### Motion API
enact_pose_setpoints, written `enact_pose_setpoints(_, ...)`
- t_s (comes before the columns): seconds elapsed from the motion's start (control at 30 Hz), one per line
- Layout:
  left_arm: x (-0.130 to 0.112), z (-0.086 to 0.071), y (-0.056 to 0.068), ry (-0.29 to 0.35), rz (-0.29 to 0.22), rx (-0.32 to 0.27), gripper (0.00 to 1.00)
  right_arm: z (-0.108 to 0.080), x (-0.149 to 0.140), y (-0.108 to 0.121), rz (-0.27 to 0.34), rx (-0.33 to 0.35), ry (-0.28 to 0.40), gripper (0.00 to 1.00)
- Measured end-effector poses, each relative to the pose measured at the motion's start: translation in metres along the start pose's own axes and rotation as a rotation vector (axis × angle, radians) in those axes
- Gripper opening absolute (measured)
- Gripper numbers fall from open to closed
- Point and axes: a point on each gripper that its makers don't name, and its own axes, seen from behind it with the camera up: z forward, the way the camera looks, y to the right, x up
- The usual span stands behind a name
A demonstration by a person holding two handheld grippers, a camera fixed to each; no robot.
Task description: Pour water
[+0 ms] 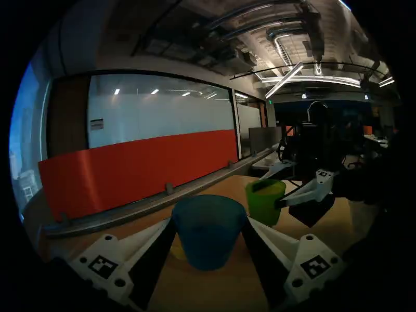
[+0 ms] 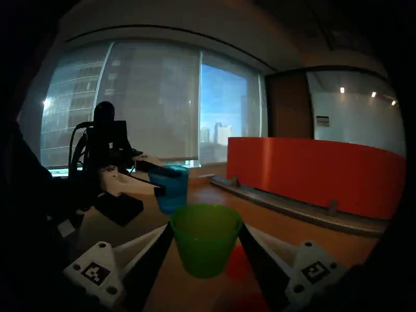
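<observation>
A blue cup (image 1: pixel 209 236) is sitting upright, clamped by both fingers of the left gripper (image 1: pixel 209 222); the right gripper (image 2: pixel 206 228) is clamping an upright green cup (image 2: pixel 206 247) near it.

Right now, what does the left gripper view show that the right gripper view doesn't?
The left gripper view adds ceiling pipes and strip lights, plus a yellow spot on the table under the blue cup. The right gripper view adds a broad bank of windows with blinds, and a red spot on the table. Shared: the blue cup in the left gripper, the green cup in the right gripper, the orange partition and the wooden table.
</observation>
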Motion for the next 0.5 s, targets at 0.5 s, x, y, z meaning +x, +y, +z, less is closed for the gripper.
enact_pose_setpoints(0.5,0.019,0.002,-0.006,0.01,0.09,0.017,0.86,0.004,-0.014,-0.01,0.013,0.03,-0.005,0.92)
